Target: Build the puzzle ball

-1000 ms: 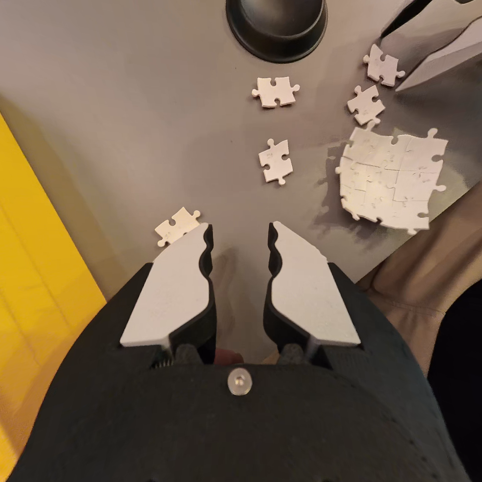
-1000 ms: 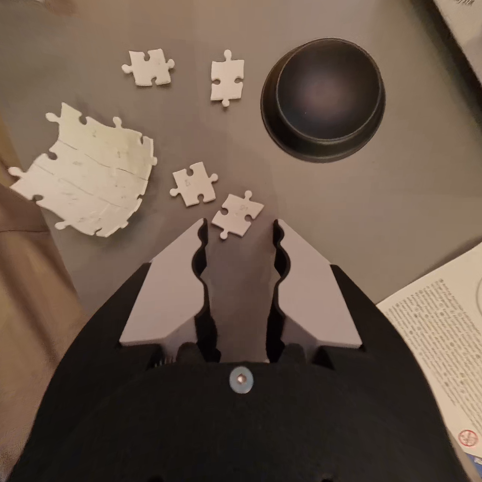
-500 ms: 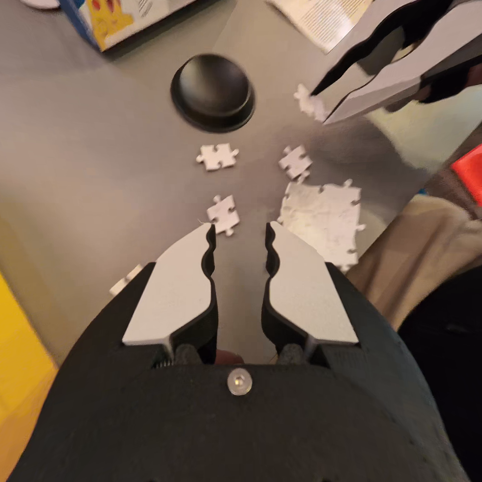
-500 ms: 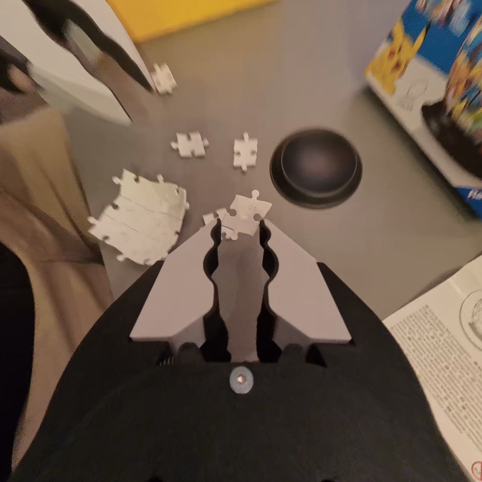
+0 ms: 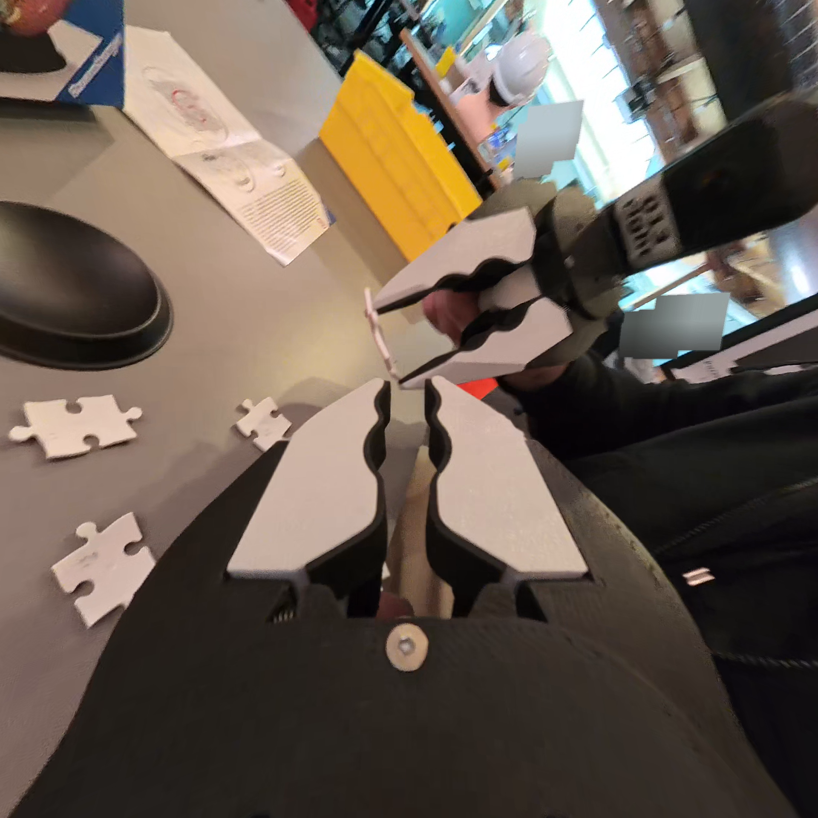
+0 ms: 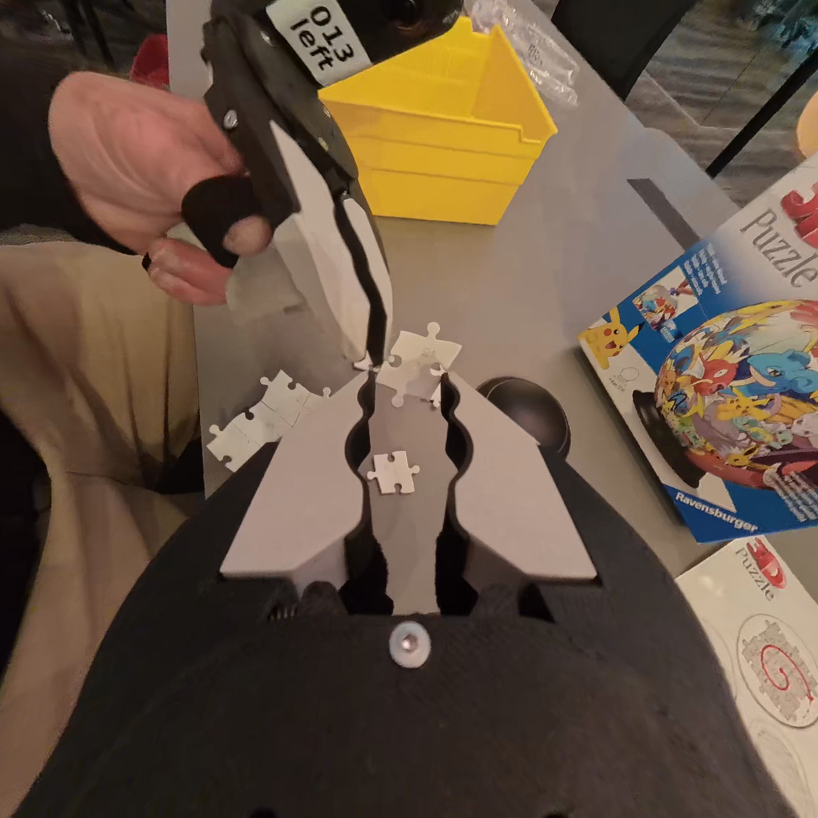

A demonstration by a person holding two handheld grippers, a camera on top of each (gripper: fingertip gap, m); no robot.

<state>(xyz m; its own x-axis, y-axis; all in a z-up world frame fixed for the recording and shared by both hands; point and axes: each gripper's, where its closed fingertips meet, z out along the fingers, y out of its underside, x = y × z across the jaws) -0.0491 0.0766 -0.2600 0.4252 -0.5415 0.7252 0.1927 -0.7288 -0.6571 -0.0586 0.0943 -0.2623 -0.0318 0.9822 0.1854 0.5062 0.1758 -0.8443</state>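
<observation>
Though aimed down at the table (image 5: 230,318) half a second back, now lifted and swung tip to tip above it. Pinches a white puzzle piece (image 6: 420,360) in the right gripper (image 6: 407,389), fingers parted just by the piece's width, clear of the surface. Brings the left gripper (image 5: 407,387) up against that piece's near corner, fingers a narrow slit apart; cannot tell whether anything sits between them.

Shows the held piece only edge-on from the left wrist, as a thin pale strip, along with three loose pieces (image 5: 75,425) beside the black stand (image 5: 75,287) and a leaflet (image 5: 230,168). Shows its flat face from the right wrist, plus the joined patch (image 6: 265,416), one loose piece (image 6: 393,478) below the fingers, the picture box (image 6: 730,398) and the hand (image 6: 133,177) on the left tool.

Leaves the patch right at the table edge by the lap; bare grey surface between stand and yellow bin (image 6: 442,146).
</observation>
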